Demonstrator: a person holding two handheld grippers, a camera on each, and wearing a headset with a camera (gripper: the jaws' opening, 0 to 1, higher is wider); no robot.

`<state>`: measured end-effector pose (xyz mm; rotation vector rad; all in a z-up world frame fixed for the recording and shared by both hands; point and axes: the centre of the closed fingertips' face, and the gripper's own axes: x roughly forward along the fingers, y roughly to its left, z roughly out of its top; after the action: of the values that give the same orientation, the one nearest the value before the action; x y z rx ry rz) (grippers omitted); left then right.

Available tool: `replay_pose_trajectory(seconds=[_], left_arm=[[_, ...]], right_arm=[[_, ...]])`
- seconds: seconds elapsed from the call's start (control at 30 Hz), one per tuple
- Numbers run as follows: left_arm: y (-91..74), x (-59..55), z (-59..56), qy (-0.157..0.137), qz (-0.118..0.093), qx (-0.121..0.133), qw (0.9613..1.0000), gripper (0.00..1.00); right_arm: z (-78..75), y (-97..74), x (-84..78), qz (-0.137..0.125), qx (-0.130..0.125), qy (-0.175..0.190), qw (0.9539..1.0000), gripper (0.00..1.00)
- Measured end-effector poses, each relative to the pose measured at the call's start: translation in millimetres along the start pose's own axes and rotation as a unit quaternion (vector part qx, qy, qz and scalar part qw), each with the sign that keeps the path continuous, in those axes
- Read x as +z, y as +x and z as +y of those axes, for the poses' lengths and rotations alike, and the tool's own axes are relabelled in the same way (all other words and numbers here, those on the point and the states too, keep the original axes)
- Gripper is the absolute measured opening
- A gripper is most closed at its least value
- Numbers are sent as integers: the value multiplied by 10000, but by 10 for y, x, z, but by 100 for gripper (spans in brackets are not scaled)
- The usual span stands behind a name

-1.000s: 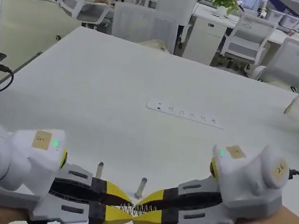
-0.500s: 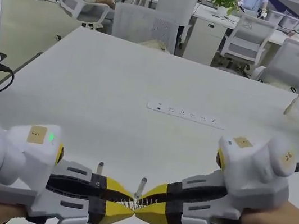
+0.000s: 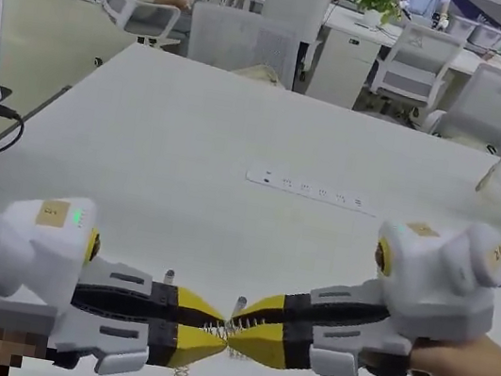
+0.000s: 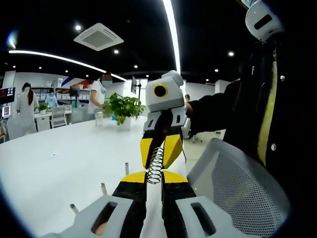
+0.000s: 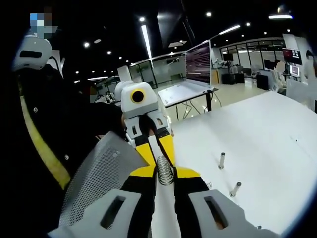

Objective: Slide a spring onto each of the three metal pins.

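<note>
Spring (image 4: 155, 166) bridges the two tips, left gripper (image 4: 148, 177) and right gripper (image 5: 164, 172) jaws each clamped tight on one end, just beside a pin (image 3: 240, 304).

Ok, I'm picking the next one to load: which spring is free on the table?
The loose spring lying on the table near the left gripper; the held spring is pinched between the left and right gripper, off the table.

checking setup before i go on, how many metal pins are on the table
3. In the left gripper view they stand in a row on the table: far pin, middle pin, near pin.
</note>
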<state>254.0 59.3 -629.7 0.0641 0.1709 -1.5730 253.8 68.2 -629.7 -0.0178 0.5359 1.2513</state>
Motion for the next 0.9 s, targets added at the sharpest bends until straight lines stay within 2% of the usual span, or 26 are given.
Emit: replay_pose_trajectory(seconds=[0.4, 0.53, 0.57, 0.6, 0.63, 0.67, 0.7, 0.77, 0.8, 0.9], left_arm=[[5, -11, 7, 14, 9, 32, 10000, 3], [30, -31, 16, 118, 64, 94, 9999, 3], [30, -53, 20, 138, 124, 103, 9998, 3], [51, -77, 28, 236, 208, 132, 9994, 3], [47, -132, 54, 380, 388, 184, 9984, 3], [75, -130, 48, 364, 360, 163, 9986, 3], [87, -145, 52, 380, 399, 148, 9984, 3], [113, -179, 62, 455, 491, 155, 9976, 3], [127, -187, 54, 479, 516, 131, 9974, 3], [172, -216, 22, 553, 623, 62, 9965, 3]], right_arm=[[-6, 21, -17, 43, 0, 130, 9999, 8], [-20, 26, -32, 378, -118, 103, 9992, 8], [-21, 34, -20, 380, -120, 101, 9992, 8], [-30, 39, -15, 515, -166, 58, 9985, 8], [-47, 39, -17, 601, -223, 58, 9979, 8], [-57, 30, -66, 867, -284, 49, 9958, 8], [-63, 36, -80, 1009, -314, -105, 9943, 8], [-72, 36, -117, 1317, -417, -110, 9904, 8], [-55, 38, -125, 1516, -407, -281, 9872, 8], [-37, 26, -162, 1915, -438, -409, 9797, 8]])
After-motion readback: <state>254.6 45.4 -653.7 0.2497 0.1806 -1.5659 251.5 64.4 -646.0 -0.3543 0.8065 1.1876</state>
